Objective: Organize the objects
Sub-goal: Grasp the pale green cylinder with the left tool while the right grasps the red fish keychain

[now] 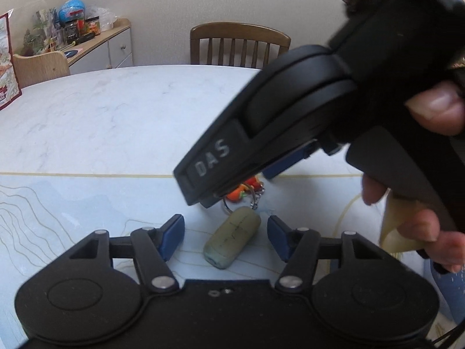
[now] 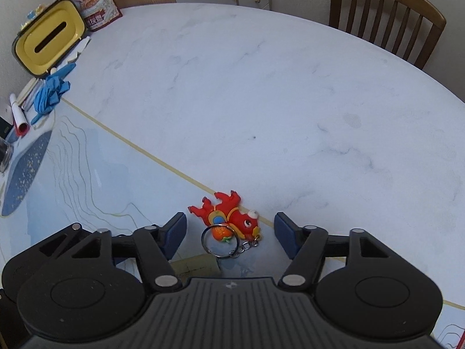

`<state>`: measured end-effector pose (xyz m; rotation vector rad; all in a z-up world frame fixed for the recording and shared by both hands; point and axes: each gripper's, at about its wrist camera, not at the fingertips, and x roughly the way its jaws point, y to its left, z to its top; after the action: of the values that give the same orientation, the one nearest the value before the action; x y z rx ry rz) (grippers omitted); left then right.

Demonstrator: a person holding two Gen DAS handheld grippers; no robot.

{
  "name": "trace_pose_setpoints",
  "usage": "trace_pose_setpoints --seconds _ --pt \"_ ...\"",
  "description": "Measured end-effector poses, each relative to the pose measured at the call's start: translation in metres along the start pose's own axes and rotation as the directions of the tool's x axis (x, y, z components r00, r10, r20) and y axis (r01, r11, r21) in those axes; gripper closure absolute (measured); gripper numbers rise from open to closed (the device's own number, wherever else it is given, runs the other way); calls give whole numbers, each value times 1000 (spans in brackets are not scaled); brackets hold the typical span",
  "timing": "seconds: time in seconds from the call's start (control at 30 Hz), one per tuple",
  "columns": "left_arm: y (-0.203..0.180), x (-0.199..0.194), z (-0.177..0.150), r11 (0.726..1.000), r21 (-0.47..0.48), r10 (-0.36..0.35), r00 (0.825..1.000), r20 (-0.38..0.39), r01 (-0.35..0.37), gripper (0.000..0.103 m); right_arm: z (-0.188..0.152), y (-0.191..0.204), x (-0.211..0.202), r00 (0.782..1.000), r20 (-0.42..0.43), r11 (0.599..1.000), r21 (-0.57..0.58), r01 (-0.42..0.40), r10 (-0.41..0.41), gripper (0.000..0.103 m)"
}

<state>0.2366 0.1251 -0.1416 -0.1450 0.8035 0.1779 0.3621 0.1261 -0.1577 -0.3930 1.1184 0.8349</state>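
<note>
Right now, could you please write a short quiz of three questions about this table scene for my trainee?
1. True or false: the left gripper is shut on the cork.
2. Which object lies between the fingers of the right gripper? A) blue glove B) red keychain C) tissue box
3. Fill in: the keychain's metal ring lies on the side nearer the ____.

Key:
1. False; its fingers are open on both sides of the cork.
2. B, the red keychain.
3. cork.
</note>
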Motion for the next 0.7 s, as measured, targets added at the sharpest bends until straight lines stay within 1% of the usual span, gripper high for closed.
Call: trace_pose_setpoints --seconds 0.03,0.07,0.2,0.23,0.33,0.4,0.63,0.67,0.7 --pt "-1 -1 -1 1000 4 1 1000 1 -1 41 0 1 0 1000 2 1000 -5 3 -3 38" --pt "-2 -1 -1 1000 5 2 1000 1 -2 42 0 2 1 1000 5 1000 -6 7 -7 41" --pt "-2 -3 0 1000 2 12 1000 5 -12 52 1 7 2 999 11 999 -15 36 -36 51" --pt "-2 -4 0 1000 2 8 1000 6 -8 58 0 9 2 999 12 999 -22 40 -40 56" --pt "-2 -5 1 1000 9 3 1000 6 -3 63 -2 12 1 998 16 998 -30 58 -58 62" --pt "-1 -6 1 1000 8 -5 1000 5 4 66 -3 11 0 998 16 998 -18 58 -57 62" --pt "2 -6 7 1000 -2 -10 1000 2 10 69 -12 -3 -12 996 25 996 40 84 -85 62" --pt "2 -7 7 1000 -5 -10 1000 0 10 74 -14 -5 -14 996 27 995 48 86 -88 62" --pt "1 -9 5 1000 -8 -13 1000 -2 13 83 -16 -7 -17 996 28 995 55 88 -90 63"
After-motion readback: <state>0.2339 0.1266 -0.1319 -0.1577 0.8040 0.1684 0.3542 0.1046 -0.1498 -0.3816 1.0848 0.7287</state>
